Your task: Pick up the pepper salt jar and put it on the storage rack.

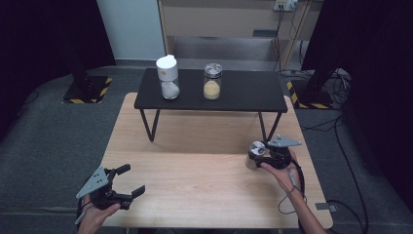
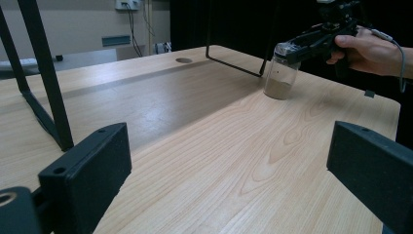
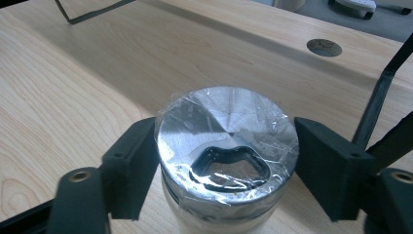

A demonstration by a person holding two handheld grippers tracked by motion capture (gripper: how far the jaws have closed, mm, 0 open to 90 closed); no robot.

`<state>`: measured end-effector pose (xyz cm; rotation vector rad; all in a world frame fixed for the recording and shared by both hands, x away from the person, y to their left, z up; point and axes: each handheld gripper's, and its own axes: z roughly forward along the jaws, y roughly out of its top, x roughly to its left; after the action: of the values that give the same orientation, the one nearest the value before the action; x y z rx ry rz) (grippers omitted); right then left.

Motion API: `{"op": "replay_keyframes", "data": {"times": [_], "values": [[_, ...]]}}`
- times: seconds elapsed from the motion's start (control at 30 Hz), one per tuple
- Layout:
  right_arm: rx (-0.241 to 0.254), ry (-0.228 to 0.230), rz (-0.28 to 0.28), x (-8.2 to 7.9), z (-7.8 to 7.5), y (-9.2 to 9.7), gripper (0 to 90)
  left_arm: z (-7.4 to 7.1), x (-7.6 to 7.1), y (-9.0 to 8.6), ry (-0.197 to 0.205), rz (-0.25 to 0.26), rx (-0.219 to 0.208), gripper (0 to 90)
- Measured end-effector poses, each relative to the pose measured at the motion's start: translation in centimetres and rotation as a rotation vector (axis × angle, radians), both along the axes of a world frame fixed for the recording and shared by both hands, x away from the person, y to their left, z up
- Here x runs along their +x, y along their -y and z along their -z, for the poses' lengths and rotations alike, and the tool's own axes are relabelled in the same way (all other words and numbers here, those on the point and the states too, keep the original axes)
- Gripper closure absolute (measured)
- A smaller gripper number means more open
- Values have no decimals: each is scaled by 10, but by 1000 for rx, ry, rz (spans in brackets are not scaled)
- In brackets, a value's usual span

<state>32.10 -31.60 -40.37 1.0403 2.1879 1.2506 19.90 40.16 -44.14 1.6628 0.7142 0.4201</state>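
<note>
A small glass jar [image 1: 253,161] with a silver lid under clear film [image 3: 226,131] stands on the wooden table [image 1: 195,175] at the right. It holds a little brownish powder [image 2: 278,87]. My right gripper [image 1: 256,153] comes at it from the right, level with the lid. Its two black pads [image 3: 136,165] press on opposite sides of the lid, so it is shut on the jar [image 2: 281,73]. My left gripper [image 1: 132,179] hovers near the table's front left corner. Its jaws are wide open, with bare tabletop between the pads [image 2: 97,161].
A low black shelf [image 1: 243,92] stands across the back of the table. On it are a white-capped jar of white powder [image 1: 167,78] and a jar of yellow powder [image 1: 212,82]. Its thin legs [image 2: 48,97] reach the tabletop. A cable hole [image 3: 324,47] lies beyond the jar.
</note>
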Motion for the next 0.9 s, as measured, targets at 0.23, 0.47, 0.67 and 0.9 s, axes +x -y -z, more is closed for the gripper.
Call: {"op": "replay_keyframes", "data": {"times": [0.23,0.47,0.67,0.9], "values": [[7,-1,-4,1,1,0,327,0,0,0,-1,0,2,13],[18,18,-7,0,2,2,354,0,0,0,0,-1,2,13],[21,19,-10,0,3,4,355,0,0,0,-1,-1,1,13],[15,16,-14,1,1,4,356,0,0,0,-1,-1,0,13]]}}
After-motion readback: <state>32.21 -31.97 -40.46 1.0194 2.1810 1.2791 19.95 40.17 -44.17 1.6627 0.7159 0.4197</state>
